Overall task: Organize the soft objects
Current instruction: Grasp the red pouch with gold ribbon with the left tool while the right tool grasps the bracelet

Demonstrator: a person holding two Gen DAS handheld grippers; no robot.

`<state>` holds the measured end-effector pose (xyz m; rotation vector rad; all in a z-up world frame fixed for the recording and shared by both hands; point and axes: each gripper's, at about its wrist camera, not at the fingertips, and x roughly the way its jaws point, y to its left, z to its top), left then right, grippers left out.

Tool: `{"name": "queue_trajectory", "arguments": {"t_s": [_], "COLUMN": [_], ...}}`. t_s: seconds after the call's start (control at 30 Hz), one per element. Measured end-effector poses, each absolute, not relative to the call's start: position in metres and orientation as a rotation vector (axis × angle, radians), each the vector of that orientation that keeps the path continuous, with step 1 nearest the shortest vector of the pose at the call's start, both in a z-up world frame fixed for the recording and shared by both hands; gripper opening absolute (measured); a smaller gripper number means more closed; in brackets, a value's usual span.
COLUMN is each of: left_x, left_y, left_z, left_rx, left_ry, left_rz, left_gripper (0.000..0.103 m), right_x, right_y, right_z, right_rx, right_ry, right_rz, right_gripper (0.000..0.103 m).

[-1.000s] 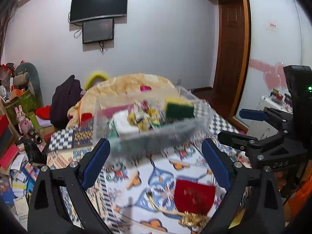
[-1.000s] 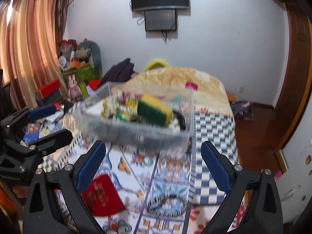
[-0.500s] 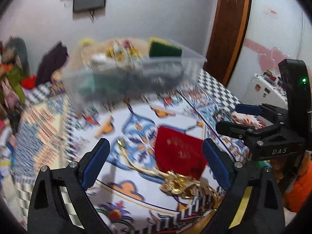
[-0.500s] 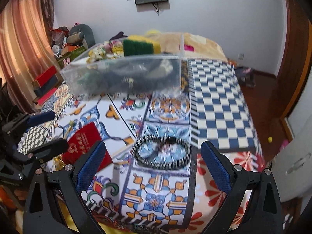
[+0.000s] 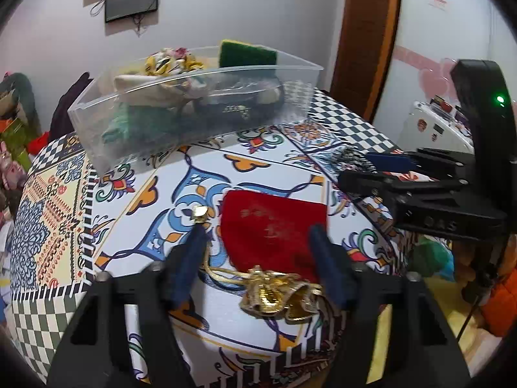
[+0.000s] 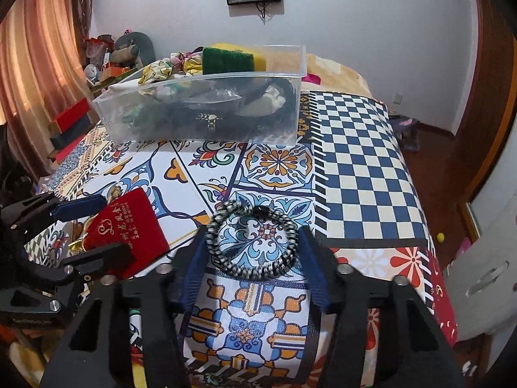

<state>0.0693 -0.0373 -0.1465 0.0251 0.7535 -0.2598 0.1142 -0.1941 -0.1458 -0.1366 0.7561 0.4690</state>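
Note:
A red velvet pouch (image 5: 273, 223) with a gold drawstring top (image 5: 274, 294) lies on the patterned tablecloth. My left gripper (image 5: 258, 249) is open, its blue fingers either side of the pouch's near end, low over it. The pouch also shows in the right wrist view (image 6: 127, 236). A black-and-white braided bracelet (image 6: 252, 241) lies flat to its right. My right gripper (image 6: 253, 252) is open, its fingers straddling the bracelet. A clear plastic bin (image 6: 200, 123) at the back holds a green-yellow sponge (image 6: 229, 59), floral cloth and dark items.
The table (image 6: 365, 174) drops off at the right and near edges. A bed with an orange quilt (image 6: 336, 74) lies behind the bin. Clutter, red boxes (image 6: 69, 119) and curtains are at the left. A wooden door (image 5: 365, 42) is far right.
Both grippers have tilted down and come in low over the table. The left now brackets the red pouch, the right brackets the bracelet. Both sets of fingers have narrowed somewhat.

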Motion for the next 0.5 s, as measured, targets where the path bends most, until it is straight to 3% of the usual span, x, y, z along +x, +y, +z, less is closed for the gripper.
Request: {"name": "queue_trajectory", "arguments": {"t_s": [0.33,0.5], "left_x": [0.066,0.062], "left_y": [-0.029,-0.023], "left_z": [-0.14,-0.129], "left_rx": [-0.013,-0.022], "left_ry": [0.734,0.694], "left_rz": [-0.28,-0.273], "left_gripper": [0.029,0.028], "right_x": [0.115,0.116], "right_y": [-0.192,-0.194], "right_z": [-0.141,-0.134], "right_rx": [-0.137,-0.113], "right_ry": [0.73,0.714], "right_rz": [0.479,0.492], "right_gripper": [0.017,0.014]}}
